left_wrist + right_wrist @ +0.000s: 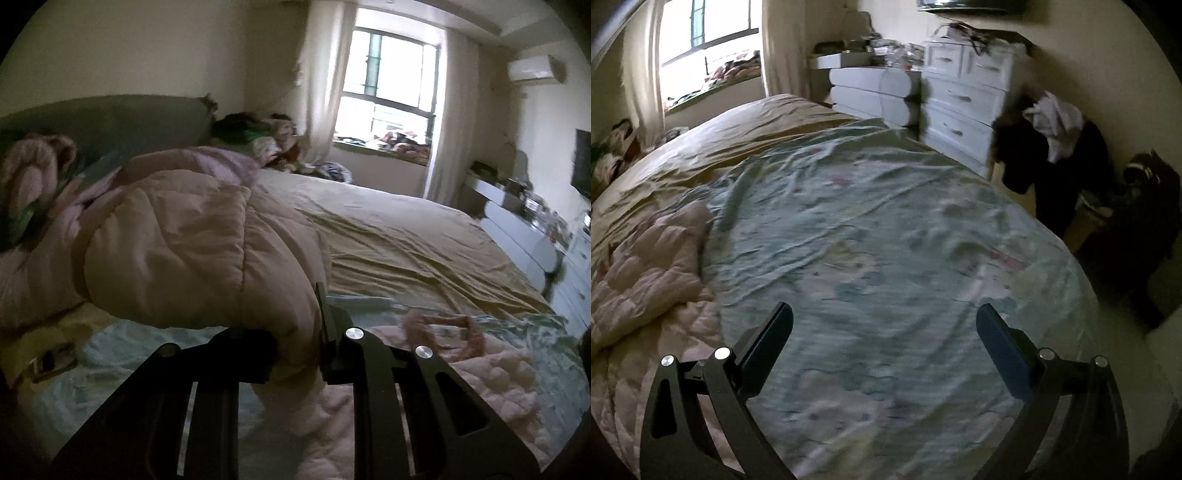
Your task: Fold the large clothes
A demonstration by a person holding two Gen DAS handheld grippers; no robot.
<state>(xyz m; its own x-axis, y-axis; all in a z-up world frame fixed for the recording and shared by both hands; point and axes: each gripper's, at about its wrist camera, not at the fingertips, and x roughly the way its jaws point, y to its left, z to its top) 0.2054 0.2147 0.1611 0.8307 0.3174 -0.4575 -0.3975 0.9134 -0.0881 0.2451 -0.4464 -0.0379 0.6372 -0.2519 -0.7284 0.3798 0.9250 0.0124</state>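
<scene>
While only the left wrist view shows the lifted pink quilted coat [192,236] | left gripper [314,332] clenched on its fabric, raised over bed [424,236] | right gripper [884,328] spread wide, empty, coat beside its left finger.

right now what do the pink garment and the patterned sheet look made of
Pink garment: looks like padded, quilted fabric with a soft matte face; stitched puffy panels show.
Patterned sheet: seems thin woven cloth, cotton perhaps, going by its fine flat wrinkles; blur leaves that open.
</scene>
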